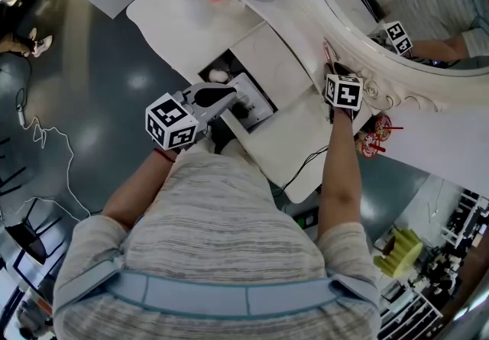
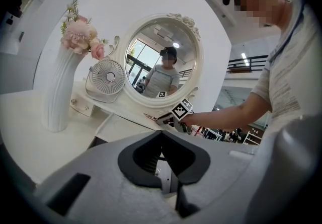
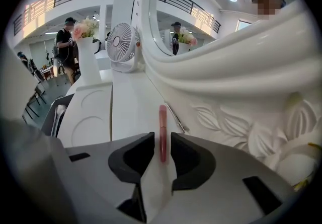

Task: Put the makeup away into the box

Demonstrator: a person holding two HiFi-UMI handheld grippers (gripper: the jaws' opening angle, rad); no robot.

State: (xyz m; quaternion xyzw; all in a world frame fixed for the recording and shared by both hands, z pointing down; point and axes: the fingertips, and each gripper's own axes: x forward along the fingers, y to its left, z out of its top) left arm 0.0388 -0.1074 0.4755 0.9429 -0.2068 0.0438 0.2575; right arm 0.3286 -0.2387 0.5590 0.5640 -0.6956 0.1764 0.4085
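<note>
My right gripper (image 3: 161,137) stands open astride the pink makeup stick (image 3: 162,122), which lies on the table (image 3: 133,112) beside the mirror (image 3: 236,112). I'd centre it, close near its middle, then carry it to the box (image 1: 235,66). My left gripper (image 2: 162,133) is closed and empty.

Our left gripper (image 2: 162,134) is held close to the body and points almost level, its jaws closed together with nothing in them. Our right arm (image 1: 340,170) stretches forward. The right gripper (image 3: 162,141) tilts steeply down, jaws slightly apart either side of a pink stick (image 3: 162,120), without pressing it.
</note>
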